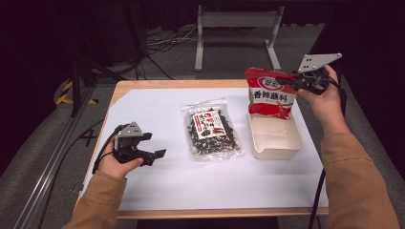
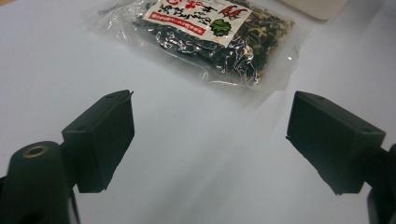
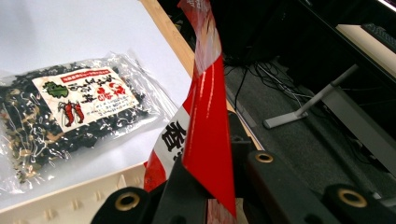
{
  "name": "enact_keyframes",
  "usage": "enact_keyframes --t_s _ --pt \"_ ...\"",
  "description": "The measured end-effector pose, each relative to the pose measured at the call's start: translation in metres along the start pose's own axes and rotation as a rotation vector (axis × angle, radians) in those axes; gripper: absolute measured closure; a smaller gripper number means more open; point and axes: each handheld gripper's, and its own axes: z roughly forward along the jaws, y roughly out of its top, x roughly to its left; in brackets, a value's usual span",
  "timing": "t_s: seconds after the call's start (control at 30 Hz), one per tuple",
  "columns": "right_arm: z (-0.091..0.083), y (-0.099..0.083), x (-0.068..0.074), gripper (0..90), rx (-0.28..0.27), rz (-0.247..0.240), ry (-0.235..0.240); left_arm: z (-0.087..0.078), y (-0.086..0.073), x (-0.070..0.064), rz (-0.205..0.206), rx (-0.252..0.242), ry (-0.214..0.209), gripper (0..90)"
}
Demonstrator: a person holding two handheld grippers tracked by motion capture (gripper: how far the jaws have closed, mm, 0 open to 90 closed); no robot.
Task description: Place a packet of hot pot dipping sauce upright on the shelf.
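A red and white snack bag (image 1: 270, 93) hangs upright over the far end of a cream paper tray (image 1: 275, 138). My right gripper (image 1: 297, 82) is shut on the bag's upper right edge; in the right gripper view the bag (image 3: 208, 121) stands edge-on between the jaws. A clear bag of dark dried food (image 1: 211, 129) with a white and red label lies flat mid-table, also seen as the clear bag (image 2: 205, 35) ahead of my left gripper (image 2: 210, 135). That left gripper (image 1: 154, 156) rests low at the table's left, open, nothing between its jaws.
A white sheet (image 1: 162, 181) covers the wooden table (image 1: 138, 84). Beyond the far edge are a grey metal stand (image 1: 236, 28) and floor cables (image 1: 157, 43). A rail (image 1: 52, 157) runs along the left side.
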Motion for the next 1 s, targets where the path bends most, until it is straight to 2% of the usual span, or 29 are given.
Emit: enact_keyframes --t_s 0.17,0.37,0.6,0.83,1.0 --pt "0.004 -0.004 -0.001 89.1 0.004 0.005 0.005 0.001 0.000 0.000 -0.004 0.003 -0.003 15.5" --pt "0.012 -0.003 0.005 88.9 -0.007 -0.009 0.041 0.002 -0.001 0.001 -0.008 0.005 -0.003 15.3" --pt "0.019 -0.006 0.009 88.7 -0.016 -0.002 0.073 0.003 -0.001 0.000 -0.009 0.014 -0.008 13.6" --pt "0.022 -0.014 0.011 88.0 -0.017 0.038 0.067 0.004 -0.002 0.001 -0.002 0.019 -0.007 11.5" --pt "0.017 -0.023 0.008 88.0 0.012 0.093 0.031 0.006 -0.002 0.000 -0.004 0.029 -0.012 11.2"
